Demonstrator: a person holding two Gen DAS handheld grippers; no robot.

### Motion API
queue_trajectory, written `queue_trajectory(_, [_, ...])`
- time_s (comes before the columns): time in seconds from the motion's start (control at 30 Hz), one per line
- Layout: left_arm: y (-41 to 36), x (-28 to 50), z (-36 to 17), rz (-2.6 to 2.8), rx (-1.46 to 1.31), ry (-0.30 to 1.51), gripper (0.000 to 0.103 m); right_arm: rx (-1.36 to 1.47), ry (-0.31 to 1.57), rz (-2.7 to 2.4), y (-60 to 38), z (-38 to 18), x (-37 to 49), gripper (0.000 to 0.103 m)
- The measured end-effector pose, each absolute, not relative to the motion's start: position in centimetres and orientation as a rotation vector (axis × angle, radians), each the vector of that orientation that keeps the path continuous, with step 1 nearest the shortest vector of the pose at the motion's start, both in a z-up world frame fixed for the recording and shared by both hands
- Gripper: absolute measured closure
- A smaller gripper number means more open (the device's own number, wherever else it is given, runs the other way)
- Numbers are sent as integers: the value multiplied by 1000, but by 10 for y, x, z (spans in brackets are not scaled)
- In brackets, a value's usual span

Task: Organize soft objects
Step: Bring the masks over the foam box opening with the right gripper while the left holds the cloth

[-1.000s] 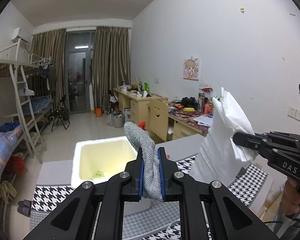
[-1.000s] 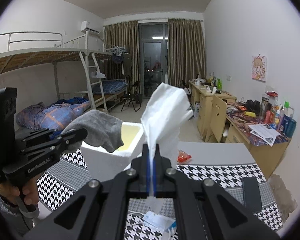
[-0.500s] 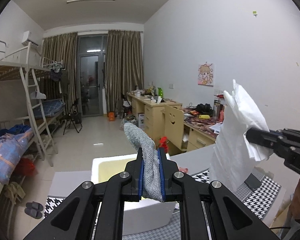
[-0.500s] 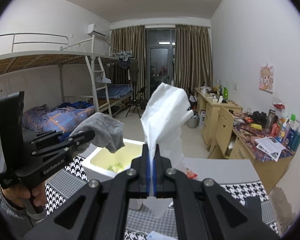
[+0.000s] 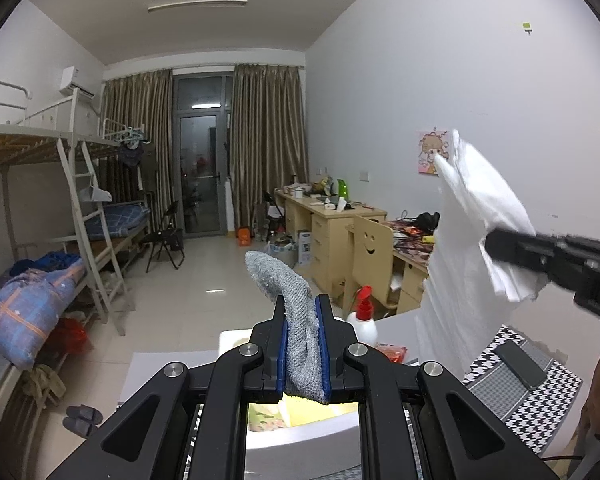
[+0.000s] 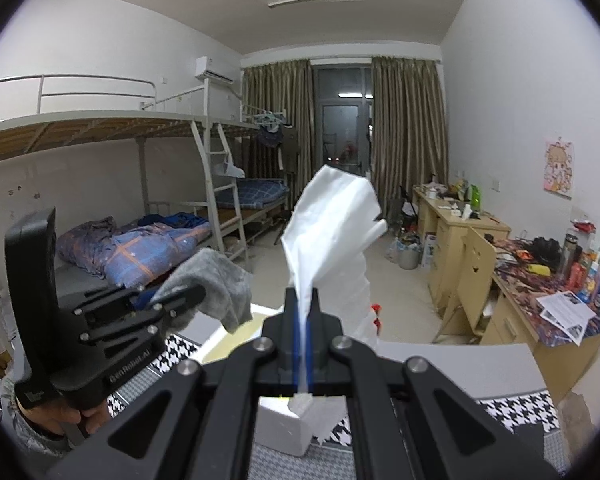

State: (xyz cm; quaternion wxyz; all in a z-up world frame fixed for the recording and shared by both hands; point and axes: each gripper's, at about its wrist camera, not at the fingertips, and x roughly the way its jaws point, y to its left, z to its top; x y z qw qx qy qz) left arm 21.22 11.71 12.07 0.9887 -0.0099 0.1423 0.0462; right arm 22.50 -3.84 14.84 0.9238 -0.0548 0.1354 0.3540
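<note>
My left gripper (image 5: 303, 308) is shut on a grey knitted cloth (image 5: 288, 284) that stands up between its blue pads. It holds the cloth above a white foam box (image 5: 300, 440) with a yellow inside. In the right wrist view the left gripper (image 6: 180, 300) shows at the left with the grey cloth (image 6: 216, 284) drooping from it. My right gripper (image 6: 305, 308) is shut on a white cloth (image 6: 332, 228), held high over the box (image 6: 284, 424). The white cloth (image 5: 472, 248) also shows at the right of the left wrist view.
The table has a black-and-white houndstooth cover (image 5: 532, 396) with a black phone (image 5: 520, 364) on it. A white bottle with a red pump (image 5: 363, 320) stands behind the box. A wooden chair (image 5: 370, 248), desks and a bunk bed (image 5: 60, 216) stand beyond.
Both grippers have risen with their cloths. The foam box has dropped lower in both views and now lies mostly under the grippers.
</note>
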Motion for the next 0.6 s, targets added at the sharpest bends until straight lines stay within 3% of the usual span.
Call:
queue_trajectory(0.3, [134, 207, 119, 148, -30, 284, 90, -108, 234, 813, -12, 172, 228, 99])
queue_trajectory(0.6, [153, 208, 108, 196, -45, 311, 90, -111, 273, 873, 9, 160, 241, 99])
